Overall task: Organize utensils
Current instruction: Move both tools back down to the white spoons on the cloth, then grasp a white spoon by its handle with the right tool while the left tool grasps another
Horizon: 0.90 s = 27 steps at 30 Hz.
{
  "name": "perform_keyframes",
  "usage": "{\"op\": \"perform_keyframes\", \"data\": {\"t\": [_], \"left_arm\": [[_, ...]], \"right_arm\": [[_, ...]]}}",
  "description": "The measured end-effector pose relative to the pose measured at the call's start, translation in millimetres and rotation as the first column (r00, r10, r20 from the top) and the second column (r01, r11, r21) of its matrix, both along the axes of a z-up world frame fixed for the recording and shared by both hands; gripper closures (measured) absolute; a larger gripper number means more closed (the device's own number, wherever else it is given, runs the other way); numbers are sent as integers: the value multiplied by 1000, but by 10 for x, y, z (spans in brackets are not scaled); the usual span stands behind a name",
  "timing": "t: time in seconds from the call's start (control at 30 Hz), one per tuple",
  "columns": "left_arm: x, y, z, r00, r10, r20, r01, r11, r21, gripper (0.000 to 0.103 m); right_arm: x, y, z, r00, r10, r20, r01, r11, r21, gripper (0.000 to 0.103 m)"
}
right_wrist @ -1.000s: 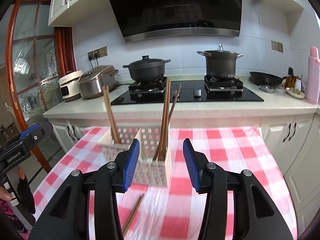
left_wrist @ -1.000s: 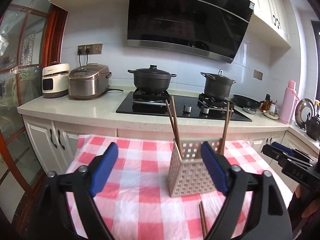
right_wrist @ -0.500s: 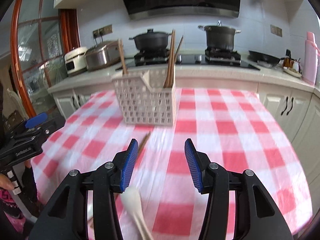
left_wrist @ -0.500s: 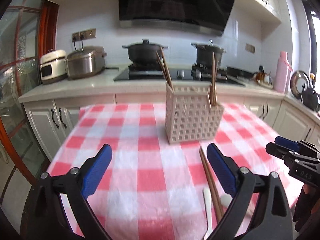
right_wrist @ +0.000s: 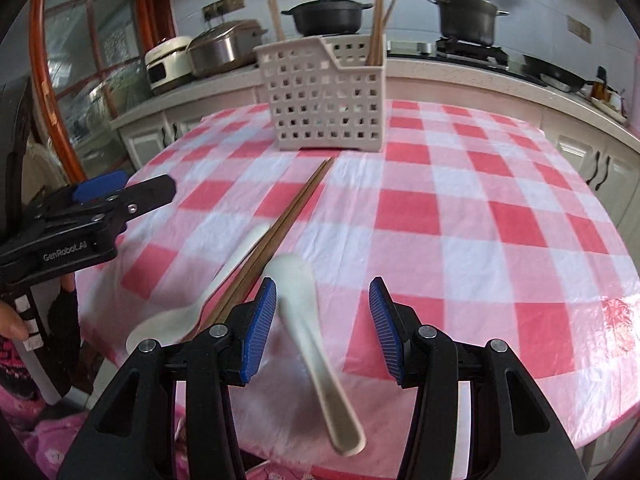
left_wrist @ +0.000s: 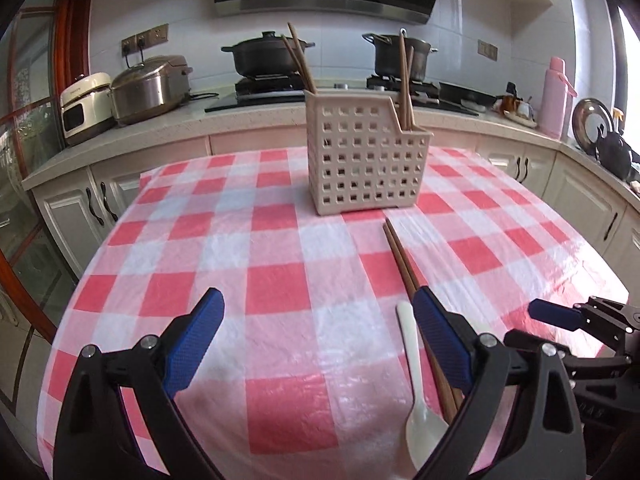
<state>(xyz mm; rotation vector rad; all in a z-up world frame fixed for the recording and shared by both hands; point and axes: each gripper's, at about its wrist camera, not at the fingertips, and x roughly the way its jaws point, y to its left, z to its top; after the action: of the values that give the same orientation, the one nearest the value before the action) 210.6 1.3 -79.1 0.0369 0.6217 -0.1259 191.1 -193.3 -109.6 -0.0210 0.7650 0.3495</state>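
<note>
spoons (right_wrist: 308,320) and chopsticks (right_wrist: 276,240) lie before the basket (right_wrist: 324,96); left tongs (left_wrist: 320,344) and right tongs (right_wrist: 322,320) gape empty.

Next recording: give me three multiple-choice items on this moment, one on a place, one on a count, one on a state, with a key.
1. Where does the loose pair of chopsticks lie?
A. On the checked tablecloth, in front of the utensil holder
B. On the stove
C. Inside the holder

2. How many white spoons lie on the cloth in the right wrist view?
A. None
B. Two
C. Four

3. How does the right tool stand?
A. Shut on a chopstick
B. Shut on a spoon
C. Open, pads clear of the spoon below

Key:
1 A: the pair runs across the cloth toward the holder's base.
2 B: one spoon lies left of the chopsticks, one right.
3 C: a gap shows beside both blue pads.
</note>
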Motion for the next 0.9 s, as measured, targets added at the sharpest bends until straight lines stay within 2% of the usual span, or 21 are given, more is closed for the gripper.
{"op": "perform_keyframes", "data": {"t": [0.2,0.43,0.73,0.8,0.83,0.9], "left_arm": [[-12,-13,-46,1000,-10,-19,9,1000,-14,11],[-44,-28,-19,1000,-21,-4,21,1000,-22,11],[-65,-110,-108,998,-49,-28,49,999,-10,11],[-57,-143,-129,998,-61,-34,61,998,-7,12],[-47,-163,-142,997,-67,-39,67,998,-4,13],[-23,-200,-176,996,-78,-53,78,997,-3,15]], "right_arm": [[2,123,-102,998,46,-35,-47,998,-40,55],[70,192,-162,997,52,-50,-55,996,-66,55],[178,321,-162,997,55,-57,-61,993,-106,54],[183,328,-161,998,46,-51,-51,992,-114,58],[184,318,-159,998,36,-46,-41,992,-117,68],[189,278,-156,999,24,-46,-29,994,-106,70]]}}
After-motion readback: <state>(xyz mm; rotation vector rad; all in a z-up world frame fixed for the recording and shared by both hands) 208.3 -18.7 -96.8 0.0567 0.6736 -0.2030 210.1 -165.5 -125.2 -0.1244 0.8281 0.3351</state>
